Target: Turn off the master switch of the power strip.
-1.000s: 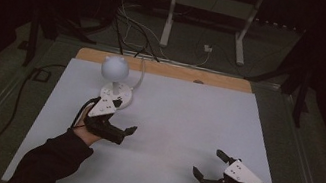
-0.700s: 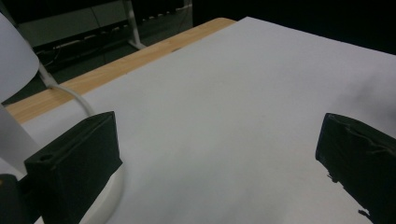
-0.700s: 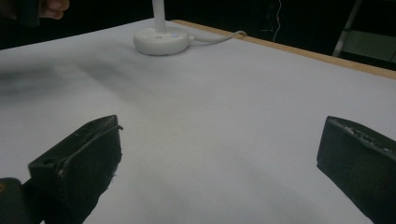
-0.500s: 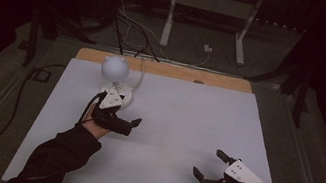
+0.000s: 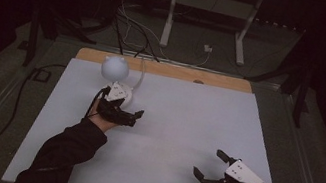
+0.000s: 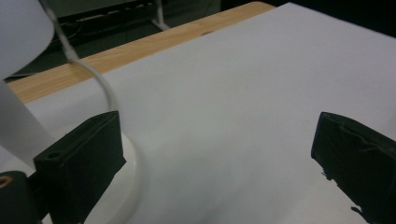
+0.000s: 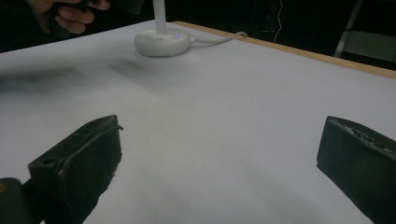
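A small white desk lamp stands at the far left of the white table, with a round head (image 5: 115,67) and a round base (image 5: 124,93). My left gripper (image 5: 131,108) is open right beside that base, its grey plate over part of it. In the left gripper view the left jaw sits against the base's rim (image 6: 132,173), and the gap (image 6: 215,154) holds nothing. My right gripper (image 5: 207,162) rests open near the front right edge, nothing between its jaws (image 7: 219,158). From there the lamp base (image 7: 162,43) is far off.
A white cable (image 7: 219,37) runs from the lamp base over the table's wooden back edge (image 5: 179,72). Behind the table are floor cables and a white metal stand (image 5: 208,8). The white sheet (image 5: 181,120) lies bare between the grippers.
My left gripper has moved away from the person and up the table, closing in on the lamp base. The right gripper has stayed put.
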`<action>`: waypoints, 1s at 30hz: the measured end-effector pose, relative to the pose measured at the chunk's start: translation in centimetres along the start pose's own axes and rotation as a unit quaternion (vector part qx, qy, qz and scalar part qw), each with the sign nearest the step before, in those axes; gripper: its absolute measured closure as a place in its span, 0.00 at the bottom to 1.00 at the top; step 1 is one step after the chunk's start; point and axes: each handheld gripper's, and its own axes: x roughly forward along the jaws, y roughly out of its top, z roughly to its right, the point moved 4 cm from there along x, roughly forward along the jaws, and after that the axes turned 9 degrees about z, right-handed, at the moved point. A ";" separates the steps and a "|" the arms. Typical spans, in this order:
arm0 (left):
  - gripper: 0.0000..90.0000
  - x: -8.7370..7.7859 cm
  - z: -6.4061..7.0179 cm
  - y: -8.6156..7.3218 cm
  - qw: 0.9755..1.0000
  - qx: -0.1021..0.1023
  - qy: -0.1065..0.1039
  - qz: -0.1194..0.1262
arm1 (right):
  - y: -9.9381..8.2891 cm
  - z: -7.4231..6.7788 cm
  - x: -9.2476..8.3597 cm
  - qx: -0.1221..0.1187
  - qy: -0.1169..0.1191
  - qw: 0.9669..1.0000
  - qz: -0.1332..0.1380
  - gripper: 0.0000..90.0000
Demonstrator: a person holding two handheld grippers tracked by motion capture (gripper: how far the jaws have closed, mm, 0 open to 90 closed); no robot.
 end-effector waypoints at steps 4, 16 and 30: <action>0.09 0.6 -0.5 -0.1 1.000 0.010 0.022 0.002 | 0.0 0.0 0.0 0.000 0.000 1.000 0.001 0.00; 0.55 1.4 -1.8 -0.1 0.998 0.016 0.057 0.011 | 0.1 0.1 -0.1 0.003 0.001 1.000 0.003 0.00; 0.96 2.5 -2.9 -0.1 0.995 -0.007 0.097 0.007 | 0.1 0.2 -0.2 0.004 0.001 1.000 0.005 0.00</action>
